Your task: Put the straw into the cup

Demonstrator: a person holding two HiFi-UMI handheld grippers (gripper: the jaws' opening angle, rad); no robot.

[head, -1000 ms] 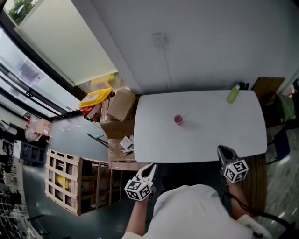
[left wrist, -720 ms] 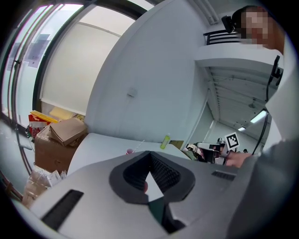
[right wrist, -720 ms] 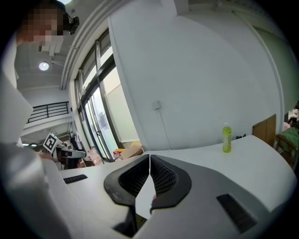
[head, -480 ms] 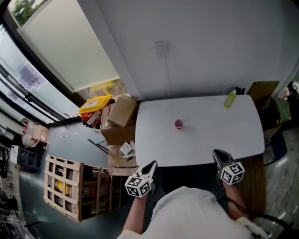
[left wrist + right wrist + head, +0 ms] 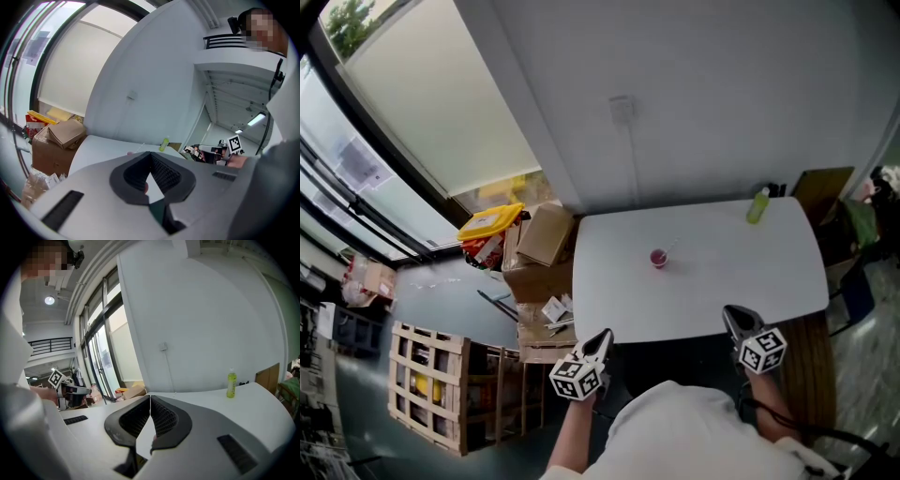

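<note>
A small pink cup (image 5: 658,258) stands near the middle of the white table (image 5: 769,272). A thin pale straw (image 5: 672,246) rises from it, slanting to the far right. In the left gripper view only a sliver of the cup (image 5: 130,153) and the straw (image 5: 140,147) show above the jaws. My left gripper (image 5: 604,336) is held off the table's near left edge, its jaws shut on nothing. My right gripper (image 5: 730,314) hovers at the near right edge, also shut and empty. Both are well short of the cup.
A yellow-green bottle (image 5: 757,205) stands at the table's far right corner, also seen as the bottle (image 5: 231,383) in the right gripper view. Cardboard boxes (image 5: 542,236) and a wooden crate (image 5: 427,384) sit on the floor to the left. A white wall backs the table.
The head view has shifted a little, so the table sits slightly farther off. Both grippers stay shut near the table's front edge; the right one has edged left.
</note>
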